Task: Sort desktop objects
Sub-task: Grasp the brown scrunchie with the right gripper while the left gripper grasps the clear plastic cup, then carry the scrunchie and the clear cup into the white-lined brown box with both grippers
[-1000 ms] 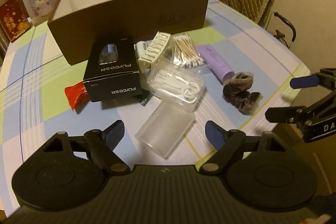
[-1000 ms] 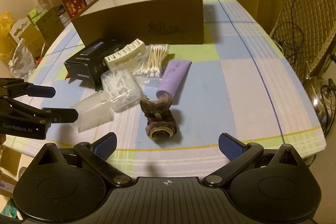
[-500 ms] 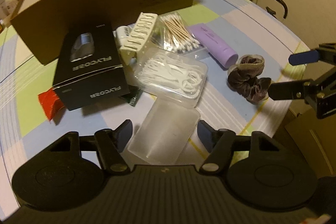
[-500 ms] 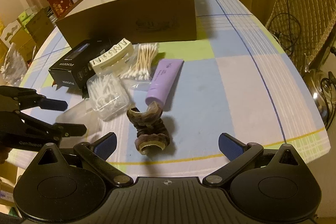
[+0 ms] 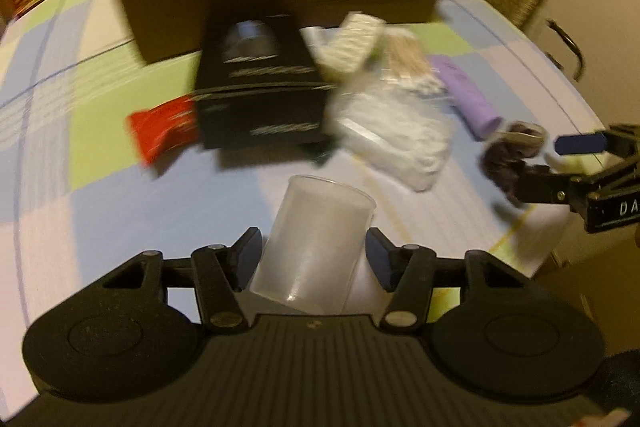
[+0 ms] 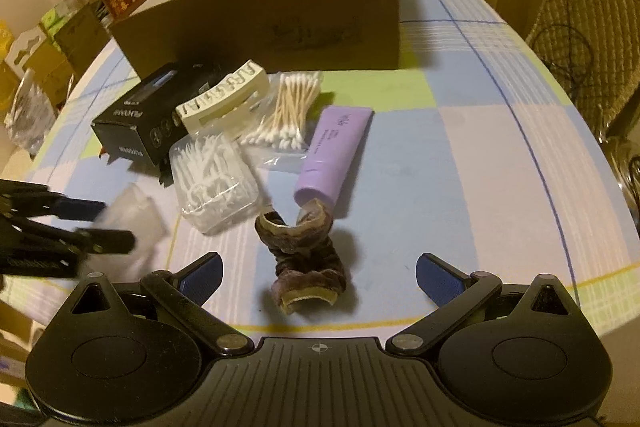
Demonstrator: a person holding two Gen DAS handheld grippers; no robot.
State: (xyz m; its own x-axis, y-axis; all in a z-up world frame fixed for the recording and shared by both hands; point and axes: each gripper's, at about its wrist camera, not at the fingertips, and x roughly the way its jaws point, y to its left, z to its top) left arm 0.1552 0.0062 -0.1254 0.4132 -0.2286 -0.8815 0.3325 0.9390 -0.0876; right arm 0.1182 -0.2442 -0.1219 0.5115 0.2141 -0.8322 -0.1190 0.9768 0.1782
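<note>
Frosted translucent plastic case [image 5: 316, 243] sits between the left gripper [image 5: 314, 253] pads, jaws just closing, whether pressing I cannot tell; bare cloth lies left. From the right wrist, brown velvet scrunchie [image 6: 306, 259] near the table edge [image 6: 560, 311]; right gripper [image 6: 318, 277] gapes, tilted down

Both wrist cams look steeply down, close; share table [image 6: 460, 147] clutter.
</note>
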